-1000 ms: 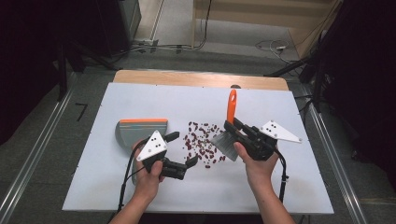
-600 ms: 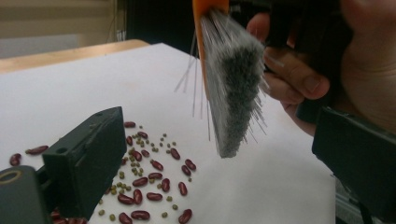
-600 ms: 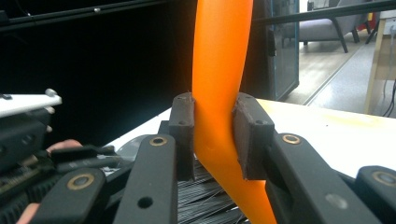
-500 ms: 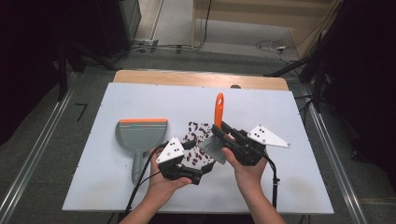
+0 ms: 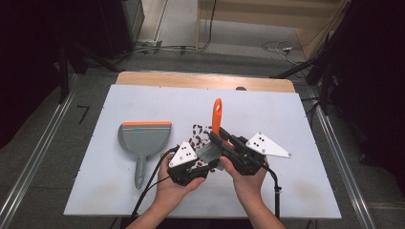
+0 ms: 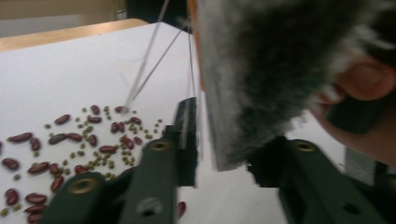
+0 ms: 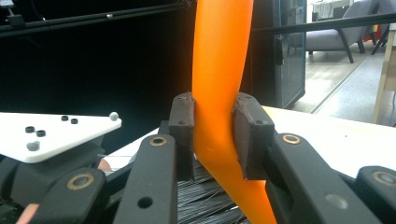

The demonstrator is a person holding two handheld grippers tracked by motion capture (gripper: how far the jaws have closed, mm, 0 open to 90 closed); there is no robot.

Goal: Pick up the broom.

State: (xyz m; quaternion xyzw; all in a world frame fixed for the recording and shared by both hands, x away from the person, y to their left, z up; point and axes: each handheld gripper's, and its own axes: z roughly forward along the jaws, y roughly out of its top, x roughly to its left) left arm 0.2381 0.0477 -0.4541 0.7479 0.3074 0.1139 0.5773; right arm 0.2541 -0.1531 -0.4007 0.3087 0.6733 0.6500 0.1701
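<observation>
from above, the right gripper (image 5: 224, 143) holds the orange-handled brush with grey bristles (image 5: 217, 119) over the white table (image 5: 296, 119), handle pointing away — its own view shows both pads clamped on that handle. the left gripper (image 6: 224, 154) has just been closing; its view shows the bristle head between the jaws, contact unclear, above scattered red and green beans (image 6: 70, 140). a grey dustpan with orange edge (image 5: 143, 138) lies to the left.
</observation>
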